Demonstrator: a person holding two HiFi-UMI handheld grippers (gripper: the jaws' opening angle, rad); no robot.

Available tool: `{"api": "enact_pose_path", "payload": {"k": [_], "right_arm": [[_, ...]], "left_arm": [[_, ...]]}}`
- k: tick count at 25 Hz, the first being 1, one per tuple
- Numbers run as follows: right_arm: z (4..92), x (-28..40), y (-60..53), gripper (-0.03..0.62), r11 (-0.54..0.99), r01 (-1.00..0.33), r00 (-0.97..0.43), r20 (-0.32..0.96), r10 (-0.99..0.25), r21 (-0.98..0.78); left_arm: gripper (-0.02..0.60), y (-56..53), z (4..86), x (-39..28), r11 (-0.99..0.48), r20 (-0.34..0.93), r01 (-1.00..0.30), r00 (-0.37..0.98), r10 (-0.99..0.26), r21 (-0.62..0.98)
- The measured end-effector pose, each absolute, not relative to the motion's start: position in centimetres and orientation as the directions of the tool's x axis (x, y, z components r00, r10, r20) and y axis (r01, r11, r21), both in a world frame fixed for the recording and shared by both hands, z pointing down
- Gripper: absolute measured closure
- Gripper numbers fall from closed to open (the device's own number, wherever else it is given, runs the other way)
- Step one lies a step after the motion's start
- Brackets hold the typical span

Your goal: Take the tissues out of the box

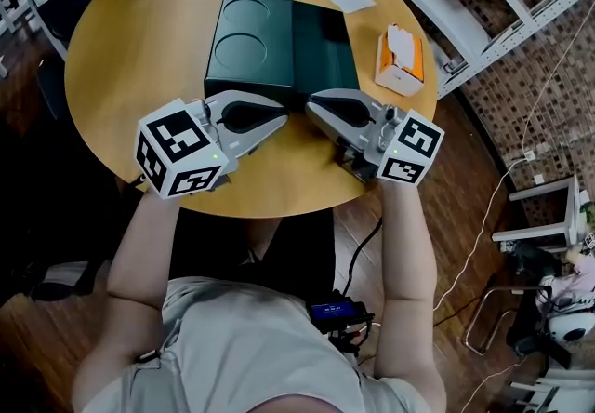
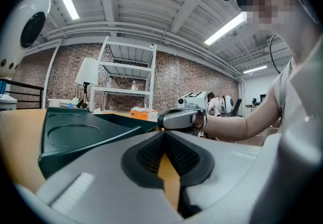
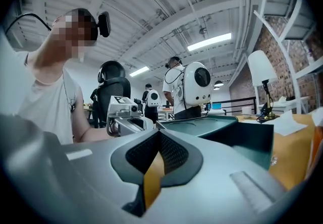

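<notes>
Count: two hand-held grippers. The left hand-held gripper and the right hand-held gripper each have jaws pressed together and grip nothing. Their tips sit close together at the near edge of one dark green plastic case.

One orange cardboard tissue box with white tissue on top stands right of the case, well apart from both grippers.

Surface: round wooden tabletop.

Only the left gripper view shows the red brick wall and white metal shelf rack. Only the right gripper view shows a white table lamp.
</notes>
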State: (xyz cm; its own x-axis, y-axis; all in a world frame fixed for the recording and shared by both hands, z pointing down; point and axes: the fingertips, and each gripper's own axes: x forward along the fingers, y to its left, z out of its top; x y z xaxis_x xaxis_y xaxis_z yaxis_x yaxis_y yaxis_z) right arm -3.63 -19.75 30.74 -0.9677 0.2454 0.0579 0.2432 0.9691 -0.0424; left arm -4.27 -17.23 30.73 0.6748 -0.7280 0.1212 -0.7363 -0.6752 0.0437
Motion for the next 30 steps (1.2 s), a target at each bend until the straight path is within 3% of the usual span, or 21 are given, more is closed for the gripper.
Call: {"api": "enact_pose_path", "payload": {"k": [6,30], "right_arm": [[32.2,-4.5,-18.3,0.592,0.95,0.306,-0.941,0.134,0.312,-0.063],[32.2,-4.4,-18.1,0.592,0.947,0.316,-0.937,0.137,0.322,-0.064]], "left_arm": [[0.58,-17.4,30.8,-4.3,-0.676,0.12,-0.735,0.676,-0.727,0.042],[0.581,-17.4,30.7,-4.2,-0.675,0.119,-0.737,0.674,-0.729,0.042]]}}
